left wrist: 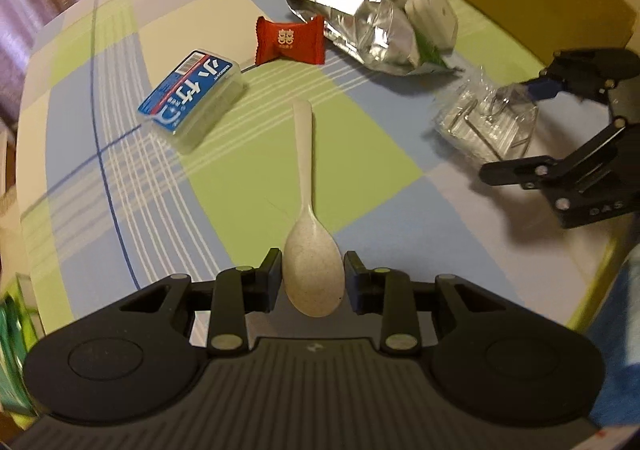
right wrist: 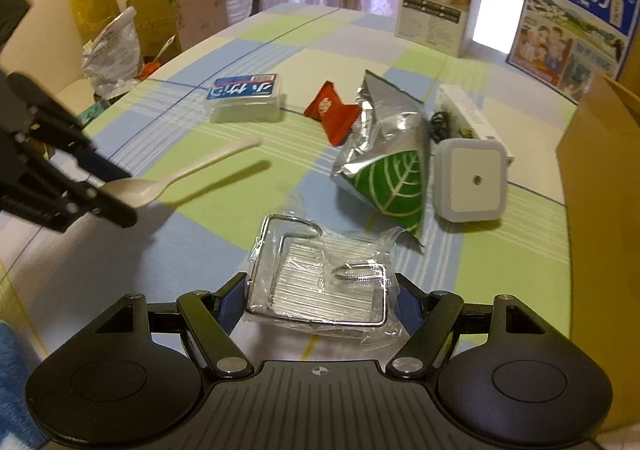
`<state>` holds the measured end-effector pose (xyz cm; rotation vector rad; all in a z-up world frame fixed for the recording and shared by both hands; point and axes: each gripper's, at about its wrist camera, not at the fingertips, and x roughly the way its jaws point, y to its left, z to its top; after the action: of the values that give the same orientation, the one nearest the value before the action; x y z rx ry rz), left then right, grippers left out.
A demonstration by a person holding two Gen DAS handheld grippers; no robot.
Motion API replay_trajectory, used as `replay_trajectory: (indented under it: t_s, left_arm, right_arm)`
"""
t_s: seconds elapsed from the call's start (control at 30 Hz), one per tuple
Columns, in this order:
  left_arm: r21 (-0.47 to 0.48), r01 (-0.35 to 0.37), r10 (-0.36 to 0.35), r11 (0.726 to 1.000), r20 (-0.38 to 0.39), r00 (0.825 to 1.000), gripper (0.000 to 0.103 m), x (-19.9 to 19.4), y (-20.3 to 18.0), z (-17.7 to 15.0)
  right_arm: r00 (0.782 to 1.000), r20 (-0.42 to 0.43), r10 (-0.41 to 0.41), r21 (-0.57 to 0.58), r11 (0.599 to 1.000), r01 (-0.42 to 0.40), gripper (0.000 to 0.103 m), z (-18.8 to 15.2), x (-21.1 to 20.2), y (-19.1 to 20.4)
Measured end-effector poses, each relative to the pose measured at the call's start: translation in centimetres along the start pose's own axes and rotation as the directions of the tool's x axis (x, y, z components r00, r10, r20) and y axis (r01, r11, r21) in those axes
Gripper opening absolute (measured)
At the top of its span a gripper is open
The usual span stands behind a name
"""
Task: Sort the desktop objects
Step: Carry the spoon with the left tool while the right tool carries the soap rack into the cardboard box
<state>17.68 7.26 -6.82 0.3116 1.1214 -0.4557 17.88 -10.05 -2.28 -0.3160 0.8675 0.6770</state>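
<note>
My left gripper (left wrist: pixel 313 277) is shut on the bowl of a cream plastic spoon (left wrist: pixel 308 217) and holds it above the checked tablecloth, handle pointing away; the spoon (right wrist: pixel 180 175) and its shadow also show in the right wrist view. My right gripper (right wrist: pixel 320 298) has its jaws around a clear plastic bag with a wire rack (right wrist: pixel 320 282) inside, which lies on the table; the bag (left wrist: pixel 488 121) also shows in the left wrist view at the right. The pads touch the bag's sides.
On the table lie a blue-labelled clear box (left wrist: pixel 192 97), a red candy packet (left wrist: pixel 290 41), a silver and green foil bag (right wrist: pixel 384 165), a white square night light (right wrist: pixel 470 181) and a white strip (right wrist: pixel 468 113). Cardboard boxes (right wrist: pixel 436 1) stand at the back.
</note>
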Motion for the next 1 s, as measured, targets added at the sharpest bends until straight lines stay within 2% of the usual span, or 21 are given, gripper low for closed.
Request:
replay_trajectory:
  t_s: [0.23, 0.43, 0.67, 1.0]
  left_arm:
    - [-0.088, -0.01, 0.017, 0.996, 0.084, 0.996, 0.028, -3.5, -2.6, -1.1]
    - [-0.144, -0.023, 0.048, 0.989, 0.171, 0.984, 0.028, -6.6, -5.7, -1.2]
    - [-0.154, -0.006, 0.043, 0.988, 0.24, 0.97, 0.028, -9.2, -9.8, -0.8]
    - [-0.145, 0.043, 0.003, 0.988, 0.305, 0.952, 0.028, -10.3, -15.1, 0.6]
  right_arm:
    - [0.997, 0.064, -0.033, 0.085, 0.996, 0.028, 0.072, -0.1, -3.9, -0.9]
    - [0.992, 0.116, -0.05, 0.144, 0.989, 0.033, 0.072, -0.3, -8.4, -1.8]
    - [0.985, 0.14, -0.103, 0.203, 0.977, 0.073, 0.072, -2.1, -13.1, -3.8]
    - [0.974, 0.148, -0.173, 0.266, 0.955, 0.129, 0.072, -4.6, -17.4, -6.7]
